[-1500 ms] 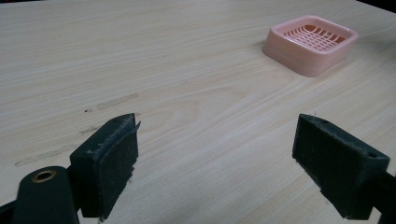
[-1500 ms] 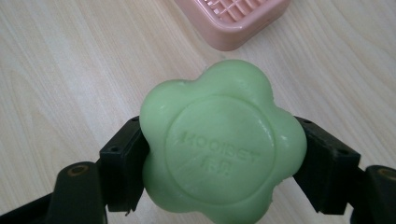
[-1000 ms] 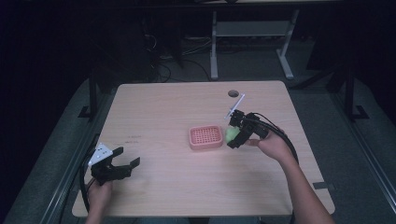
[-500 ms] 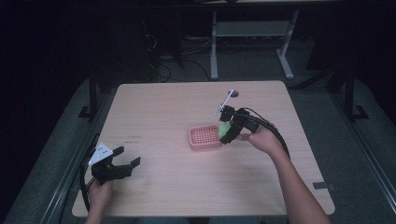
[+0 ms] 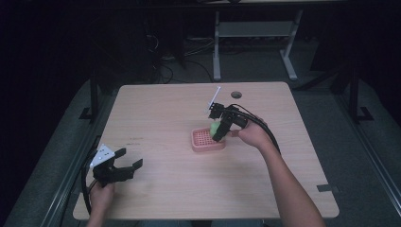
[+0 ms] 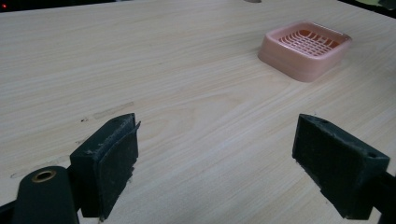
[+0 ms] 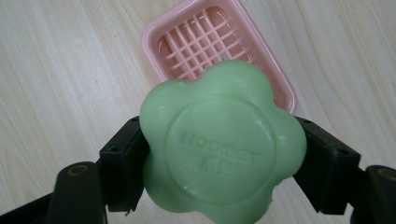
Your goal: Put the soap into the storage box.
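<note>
The green soap (image 7: 219,144), shaped like a flower, was clamped between the jaws of the right tool (image 5: 218,127) and held above the pink soap dish (image 7: 219,44), over its near right edge in the high view. Raised letters on its round middle were too worn to read for certain (something like "KOOKET"). The dish stood empty near the middle of the wooden desk (image 5: 165,118). The left tool (image 5: 124,166) sat well apart at the desk's near left corner, its jaws spread wide with nothing between them.
</note>
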The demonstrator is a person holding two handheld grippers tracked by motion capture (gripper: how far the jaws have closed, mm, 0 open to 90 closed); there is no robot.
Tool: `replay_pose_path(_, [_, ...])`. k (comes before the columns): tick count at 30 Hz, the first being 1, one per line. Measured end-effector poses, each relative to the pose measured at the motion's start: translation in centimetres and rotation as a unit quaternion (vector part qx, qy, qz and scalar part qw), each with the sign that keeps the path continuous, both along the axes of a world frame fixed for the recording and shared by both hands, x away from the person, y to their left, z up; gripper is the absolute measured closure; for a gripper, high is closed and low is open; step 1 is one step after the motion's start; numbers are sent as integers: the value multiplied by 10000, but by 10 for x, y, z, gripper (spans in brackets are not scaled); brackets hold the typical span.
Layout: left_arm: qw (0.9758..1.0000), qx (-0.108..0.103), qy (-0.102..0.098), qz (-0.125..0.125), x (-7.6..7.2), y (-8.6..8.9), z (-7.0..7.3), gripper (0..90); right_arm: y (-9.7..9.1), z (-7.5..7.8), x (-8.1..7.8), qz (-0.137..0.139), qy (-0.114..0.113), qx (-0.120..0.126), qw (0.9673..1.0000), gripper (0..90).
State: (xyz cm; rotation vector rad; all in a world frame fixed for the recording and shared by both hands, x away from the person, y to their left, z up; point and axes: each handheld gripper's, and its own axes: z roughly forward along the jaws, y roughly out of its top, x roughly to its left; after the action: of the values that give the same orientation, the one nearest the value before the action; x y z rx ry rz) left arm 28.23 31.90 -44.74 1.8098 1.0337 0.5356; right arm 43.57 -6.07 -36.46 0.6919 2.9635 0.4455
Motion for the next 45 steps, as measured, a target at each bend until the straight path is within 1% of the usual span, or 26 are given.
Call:
replay_pose_path(3, [10000, 18, -14, 5, 0, 0, 0, 141, 7, -2, 5, 58, 99, -82, 9999, 264])
replay_pose_path(4, [10000, 15, -13, 6, 0, 0, 0, 140, 9, -3, 6, 64, 86, -120, 9999, 265])
replay_pose_path(7, [10000, -1, -20, -7, 0, 0, 0, 141, 13, -6, 10, 23, 177, -115, 9998, 265])
replay_pose_path(9, [10000, 5, -20, -2, 0, 0, 0, 141, 17, -8, 12, 31, 185, -200, 9996, 265])
replay_pose_path(11, [10000, 12, -4, 1, 0, 0, 0, 141, 20, -11, 13, 56, 201, -226, 9995, 265])
replay_pose_path(13, [10000, 43, -16, 1, 0, 0, 0, 141, 24, -13, 15, 54, 277, -202, 9994, 265])
replay_pose_path(15, [10000, 41, -16, 1, 0, 0, 0, 141, 27, -17, 18, 73, 304, -273, 9991, 265])
replay_pose_path(19, [10000, 11, -27, 5, 0, -1, 0, 140, 32, -25, 24, -11, 392, -342, 9986, 264])
replay_pose_path(27, [10000, 22, -28, -11, 0, -1, 1, 141, 38, -41, 30, -159, 540, -341, 9978, 263])
replay_pose_path(29, [10000, 25, -17, -18, 0, 0, 1, 141, 41, -44, 30, -143, 506, -393, 9978, 263])
replay_pose_path(32, [10000, 5, -15, 6, 0, 0, 1, 141, 45, -47, 30, -101, 513, -433, 9977, 263])
replay_pose_path(36, [10000, -8, -26, 3, 0, -1, 0, 141, 48, -47, 32, -172, 487, -414, 9978, 262])
replay_pose_path(37, [10000, -4, -27, 0, 0, -1, 1, 141, 47, -47, 32, -184, 520, -396, 9977, 262])
replay_pose_path(42, [10000, -19, -22, 26, 0, -1, 1, 141, 46, -50, 34, -239, 590, -459, 9969, 260])
replay_pose_path(45, [10000, -15, -23, 25, 0, 0, 1, 140, 45, -50, 35, -267, 588, -447, 9969, 259])
